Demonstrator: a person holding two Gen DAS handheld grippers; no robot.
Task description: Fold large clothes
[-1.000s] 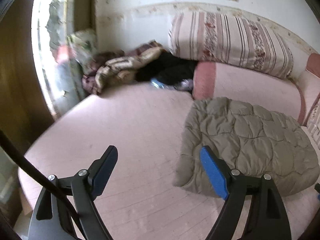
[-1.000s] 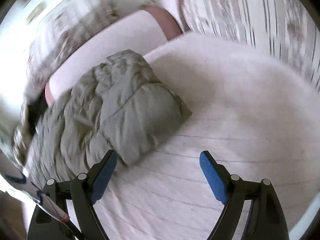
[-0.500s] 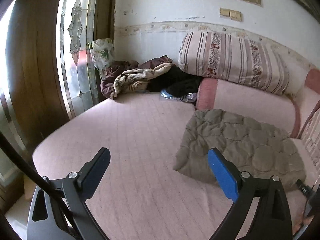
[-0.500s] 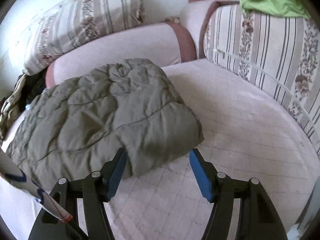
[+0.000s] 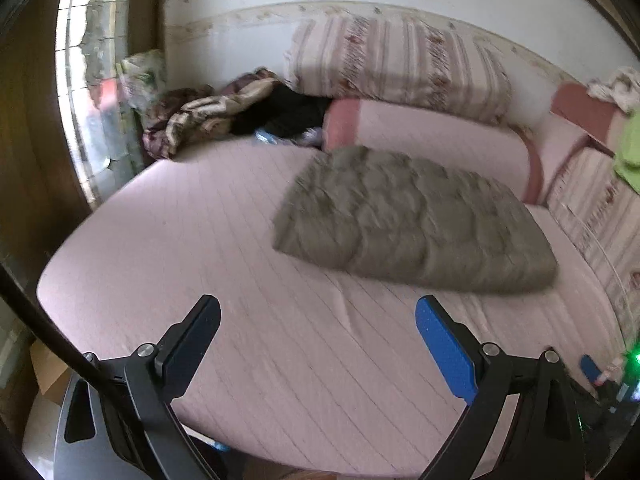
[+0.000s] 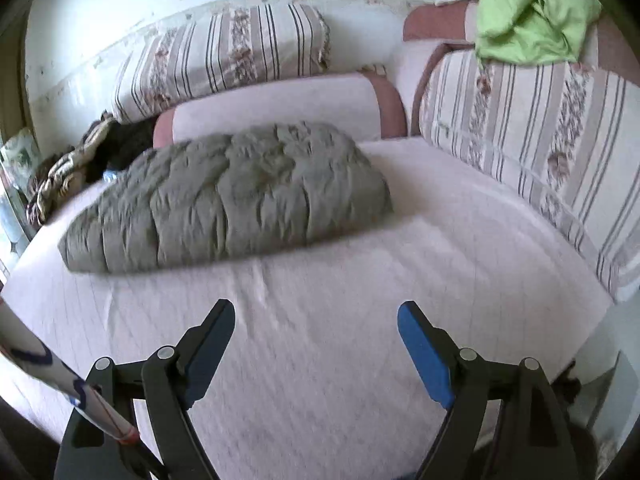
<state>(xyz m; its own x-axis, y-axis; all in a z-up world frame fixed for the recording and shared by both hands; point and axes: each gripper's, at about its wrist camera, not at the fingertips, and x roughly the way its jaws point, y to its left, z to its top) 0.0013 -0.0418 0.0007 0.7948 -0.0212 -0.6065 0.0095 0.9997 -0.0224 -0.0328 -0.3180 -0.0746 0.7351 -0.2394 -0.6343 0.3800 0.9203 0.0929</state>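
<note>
Right wrist: folded quilted jacket [image 6: 228, 196] on bed [image 6: 320, 340]; both hand-held grippers [image 6: 316, 320] [image 5: 318, 316] wide apart, empty.

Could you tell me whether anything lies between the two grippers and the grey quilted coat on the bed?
Nothing visible does. Only bare pink mattress separates the open right gripper and open left gripper from the coat.

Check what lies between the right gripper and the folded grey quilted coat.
Only bare pink mattress cover: in the right wrist view nothing lies between the open right gripper and the coat.
</note>
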